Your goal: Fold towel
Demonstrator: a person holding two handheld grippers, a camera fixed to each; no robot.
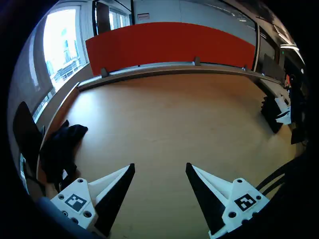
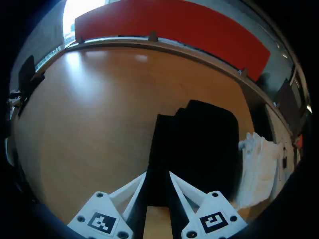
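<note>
Right gripper view: the right gripper (image 2: 157, 173) has its two fingers pulled in close, pinching the near edge of the black towel (image 2: 203, 139) at the bottom centre of the frame. The towel lies flat on the wooden table (image 2: 87, 119), centre to right of the frame, and looks layered, with stepped edges along its upper left. A white cloth (image 2: 259, 171) sits just beside it at the right edge.

Left gripper view: the left gripper (image 1: 159, 165) is spread wide at the bottom, nothing between the fingers, just bare tabletop ahead. A dark garment (image 1: 60, 147) is bunched at the left edge, and a red partition (image 1: 167, 44) runs across the top.
</note>
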